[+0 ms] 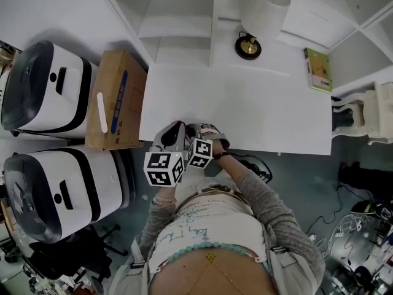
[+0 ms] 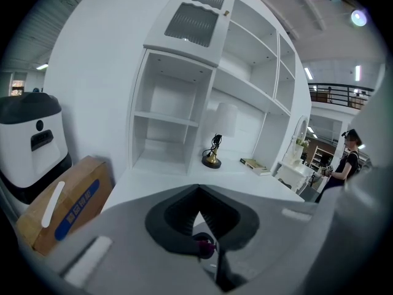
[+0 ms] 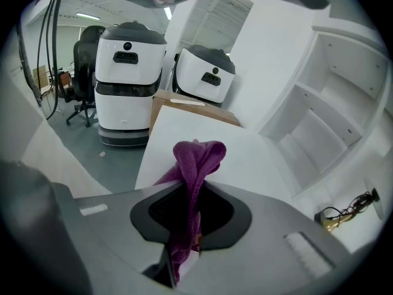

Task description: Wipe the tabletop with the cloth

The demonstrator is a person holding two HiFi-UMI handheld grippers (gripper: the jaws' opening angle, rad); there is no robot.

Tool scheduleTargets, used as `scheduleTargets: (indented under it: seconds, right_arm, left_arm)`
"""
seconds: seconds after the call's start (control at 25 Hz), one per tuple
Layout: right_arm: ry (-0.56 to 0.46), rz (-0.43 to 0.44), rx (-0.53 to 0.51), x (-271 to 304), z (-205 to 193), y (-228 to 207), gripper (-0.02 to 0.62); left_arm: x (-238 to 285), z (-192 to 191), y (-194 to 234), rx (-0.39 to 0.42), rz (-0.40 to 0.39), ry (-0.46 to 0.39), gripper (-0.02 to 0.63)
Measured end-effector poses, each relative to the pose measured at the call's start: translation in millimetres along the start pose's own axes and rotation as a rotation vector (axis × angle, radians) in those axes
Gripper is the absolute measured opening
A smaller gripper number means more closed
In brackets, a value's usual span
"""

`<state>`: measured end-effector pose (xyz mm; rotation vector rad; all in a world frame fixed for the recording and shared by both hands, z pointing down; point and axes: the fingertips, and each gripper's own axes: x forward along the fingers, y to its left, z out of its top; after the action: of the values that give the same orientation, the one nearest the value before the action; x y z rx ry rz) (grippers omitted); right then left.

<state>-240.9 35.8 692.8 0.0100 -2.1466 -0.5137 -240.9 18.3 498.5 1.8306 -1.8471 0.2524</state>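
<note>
The white tabletop [image 1: 245, 109] lies in front of me, and both grippers hover over its near left corner. In the right gripper view, a purple cloth [image 3: 196, 161] is clamped in my right gripper [image 3: 195, 188]; its bunched end sticks up past the jaw tips above the tabletop [image 3: 245, 158]. My left gripper [image 2: 198, 190] has its jaw tips touching, with only a small purple scrap showing low behind them. In the head view the left gripper [image 1: 175, 133] and right gripper [image 1: 207, 131] sit side by side and hide the cloth.
A lamp [image 1: 258, 17] and a green book [image 1: 318, 69] sit at the table's far side, under white shelves [image 1: 178, 23]. A cardboard box [image 1: 115, 100] and two white machines [image 1: 43, 88] [image 1: 61, 192] stand left of the table. A person [image 2: 350, 155] stands far right.
</note>
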Motion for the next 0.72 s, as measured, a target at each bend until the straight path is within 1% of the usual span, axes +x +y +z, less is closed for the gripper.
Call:
scheduleTargets:
  seconds: [0.36, 0.72]
  right_arm:
    - [0.031, -0.013, 0.035, -11.6, -25.6, -6.8, 0.072]
    - [0.048, -0.025, 0.070, -21.2, -45.0, -11.6, 0.073]
  left_arm:
    - [7.8, -0.3, -25.1, 0.017, -0.044, 0.004, 0.002]
    - [14.5, 0.8, -40.3, 0.026, -0.069, 0.005, 0.002]
